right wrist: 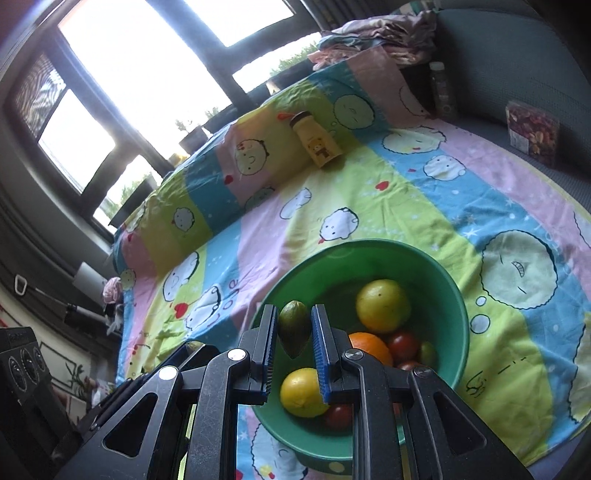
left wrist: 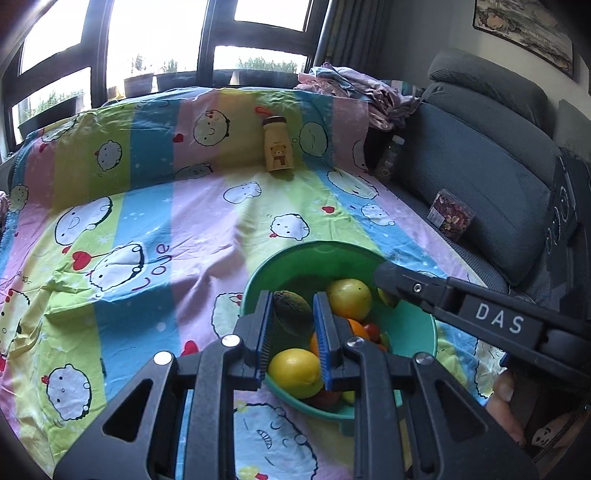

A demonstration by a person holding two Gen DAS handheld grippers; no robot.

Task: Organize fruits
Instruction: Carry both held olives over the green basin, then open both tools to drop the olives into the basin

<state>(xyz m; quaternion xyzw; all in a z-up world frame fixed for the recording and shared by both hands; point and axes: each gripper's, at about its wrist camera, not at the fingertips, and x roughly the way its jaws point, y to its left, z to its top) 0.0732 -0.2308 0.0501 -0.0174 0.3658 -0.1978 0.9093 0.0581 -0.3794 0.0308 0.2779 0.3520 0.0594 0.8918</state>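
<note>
Both grippers were clamped on fruit above the green bowl [right wrist: 436, 266]: the left gripper [left wrist: 291, 317] held a dark avocado [left wrist: 291, 310], the right gripper [right wrist: 293, 328] a green one [right wrist: 293, 325]. Evidently each was poised to join the citrus [right wrist: 382, 306] and tomatoes [right wrist: 402, 341] inside.

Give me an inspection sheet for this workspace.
Surface: striped cartoon sheet, wrinkled.
Job's things: green bowl holding yellow fruits, an orange and small red fruits.
Clutter: bear-print bottle at the back of the sheet; patterned box; dark bottle; folded clothes.
Grippers: left gripper shut on a dark green fruit; right gripper shut on a lighter green fruit; both above the bowl.
Cables: nothing seen.
Surroundings: grey sofa, window.
</note>
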